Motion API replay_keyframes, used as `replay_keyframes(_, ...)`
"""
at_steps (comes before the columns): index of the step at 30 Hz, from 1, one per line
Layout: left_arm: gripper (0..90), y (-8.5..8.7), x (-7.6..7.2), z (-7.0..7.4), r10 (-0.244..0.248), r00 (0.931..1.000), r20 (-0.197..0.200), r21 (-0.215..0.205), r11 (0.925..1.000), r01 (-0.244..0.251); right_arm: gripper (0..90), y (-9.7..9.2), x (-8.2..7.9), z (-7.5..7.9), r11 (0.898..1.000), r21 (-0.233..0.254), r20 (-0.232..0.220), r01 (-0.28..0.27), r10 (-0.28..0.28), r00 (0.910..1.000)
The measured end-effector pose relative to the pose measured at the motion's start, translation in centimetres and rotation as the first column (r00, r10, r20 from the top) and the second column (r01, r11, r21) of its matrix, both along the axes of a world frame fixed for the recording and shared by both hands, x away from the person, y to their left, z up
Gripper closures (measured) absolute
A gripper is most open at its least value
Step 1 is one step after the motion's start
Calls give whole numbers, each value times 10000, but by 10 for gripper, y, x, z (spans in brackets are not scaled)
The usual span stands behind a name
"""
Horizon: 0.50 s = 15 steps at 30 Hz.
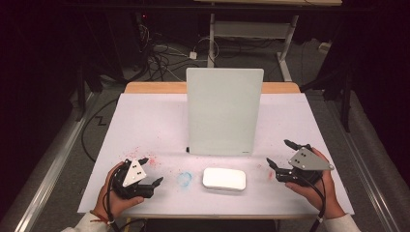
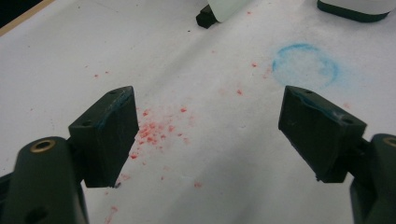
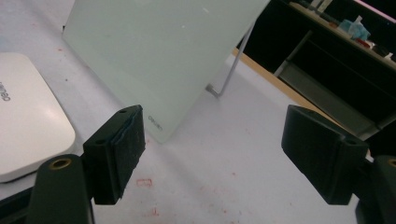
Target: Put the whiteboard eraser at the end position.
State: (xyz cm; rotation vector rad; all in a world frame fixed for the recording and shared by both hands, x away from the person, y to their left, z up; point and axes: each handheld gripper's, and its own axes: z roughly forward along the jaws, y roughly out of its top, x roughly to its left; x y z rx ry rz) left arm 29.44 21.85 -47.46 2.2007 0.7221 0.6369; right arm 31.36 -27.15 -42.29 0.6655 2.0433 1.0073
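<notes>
At the worktop's (image 1: 145, 116) near edge, the white eraser (image 1: 224, 179) lies between your grippers. Both jaws stand open, empty. Approach stage: bring your right gripper (image 1: 282, 159) leftward onto it.

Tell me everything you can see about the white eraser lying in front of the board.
The eraser is a flat white block with rounded corners, smooth like plastic, with a dark underside and small grey lettering near one edge. It lies flat on the table, just in front of the standing board, between the two grippers. Nothing touches it.
</notes>
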Motion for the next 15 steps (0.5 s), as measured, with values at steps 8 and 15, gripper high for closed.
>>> replay_keyframes(8, 191, -1, 3, -1, 24, 10000, 19, 57, 10000, -24, 223, -16, -6, -10, 9993, 235, -132, 302, -298, 9995)
replay_keyframes(15, 191, -1, 3, -1, 114, 9999, -104, -15, 9999, -114, 220, -30, -7, -21, 9966, 469, -407, 683, -665, 9970)
